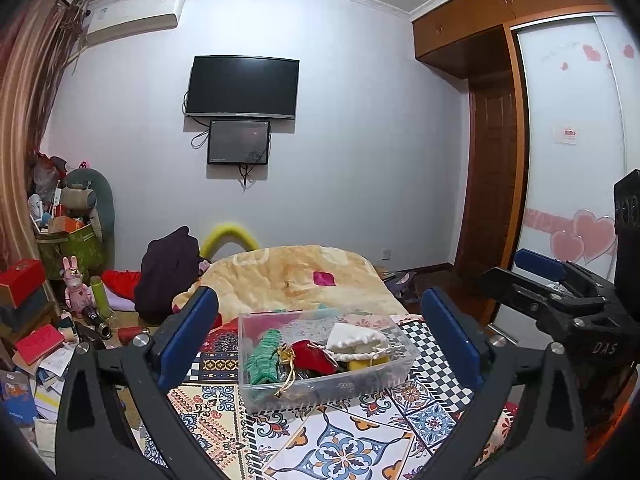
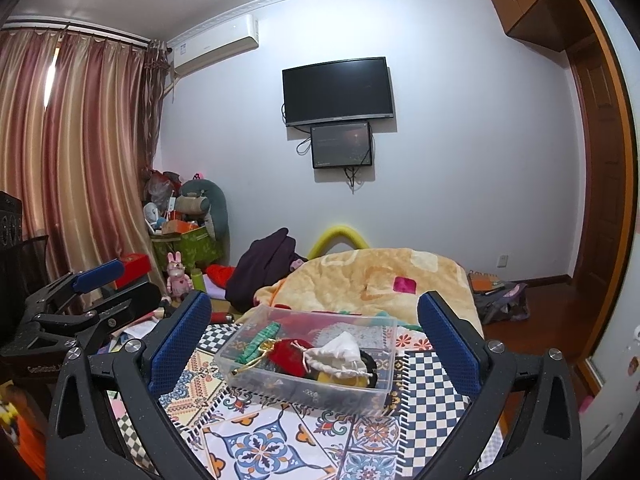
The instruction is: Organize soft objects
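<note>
A clear plastic box [image 1: 394, 378] stands on the patterned bed cover [image 1: 344, 440]. It holds a green knitted piece [image 1: 262, 360], a red pouch [image 1: 314, 356], a white drawstring pouch [image 1: 356, 342] and something yellow [image 1: 362, 364]. The box also shows in the right wrist view [image 2: 374, 390], with the red pouch [image 2: 288, 356] and white pouch [image 2: 336, 354]. My left gripper [image 1: 320, 344] is open and empty, its blue pads either side of the box, held short of it. My right gripper [image 2: 314, 344] is open and empty in the same stance. The right gripper also shows in the left wrist view [image 1: 560, 280].
A yellow blanket [image 1: 296, 280] lies bunched behind the box. A dark bag [image 1: 168, 272] sits at the bed's far left. Clutter, books and a pink rabbit toy [image 1: 76, 284] fill the floor at left. A wardrobe [image 1: 572, 140] stands at right.
</note>
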The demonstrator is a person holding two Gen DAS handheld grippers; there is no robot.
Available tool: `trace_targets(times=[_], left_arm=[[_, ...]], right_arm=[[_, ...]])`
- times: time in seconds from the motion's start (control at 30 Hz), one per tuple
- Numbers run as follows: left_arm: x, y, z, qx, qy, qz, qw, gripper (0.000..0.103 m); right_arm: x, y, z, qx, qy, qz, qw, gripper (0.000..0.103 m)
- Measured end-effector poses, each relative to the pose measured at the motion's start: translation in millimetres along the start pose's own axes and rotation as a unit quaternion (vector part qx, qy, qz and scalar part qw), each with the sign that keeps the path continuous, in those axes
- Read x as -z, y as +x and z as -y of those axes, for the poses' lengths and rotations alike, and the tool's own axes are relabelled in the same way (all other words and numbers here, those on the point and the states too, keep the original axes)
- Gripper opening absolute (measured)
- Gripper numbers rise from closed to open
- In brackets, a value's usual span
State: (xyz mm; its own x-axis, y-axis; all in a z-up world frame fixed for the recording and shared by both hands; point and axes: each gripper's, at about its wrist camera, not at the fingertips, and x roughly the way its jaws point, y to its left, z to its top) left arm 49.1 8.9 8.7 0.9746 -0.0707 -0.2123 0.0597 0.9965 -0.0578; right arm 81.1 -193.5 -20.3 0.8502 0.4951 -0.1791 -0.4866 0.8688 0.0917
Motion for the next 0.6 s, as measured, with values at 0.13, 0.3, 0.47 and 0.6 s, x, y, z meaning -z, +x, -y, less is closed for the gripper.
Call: trace_targets(times=[0.13,0.3,0.47,0.6], left_arm=[[0.2,-0.7,-0.6,0.000,-0.004,0.000,1.0000,0.103],[0.3,2.0,0.4,-0.004,-0.002,-0.001,1.0000,0.103],[1.2,3.4,0.5,-0.003,-0.004,-0.002,1.0000,0.103],[1.7,5.3,0.3,-0.004,-0.004,-0.003,1.0000,0.103]], right_arm=[[-0.2,-1.3,-0.8,0.000,-0.002,0.001,1.000,0.103],[-1.2,-1.9,-1.1,0.002,-0.003,0.001,1.000,0.103],[-1.3,-1.2,0.1,0.001,-0.003,0.001,1.000,0.103],[-2.1,-1.7,0.4,0.001,-0.003,0.000,1.000,0.103]])
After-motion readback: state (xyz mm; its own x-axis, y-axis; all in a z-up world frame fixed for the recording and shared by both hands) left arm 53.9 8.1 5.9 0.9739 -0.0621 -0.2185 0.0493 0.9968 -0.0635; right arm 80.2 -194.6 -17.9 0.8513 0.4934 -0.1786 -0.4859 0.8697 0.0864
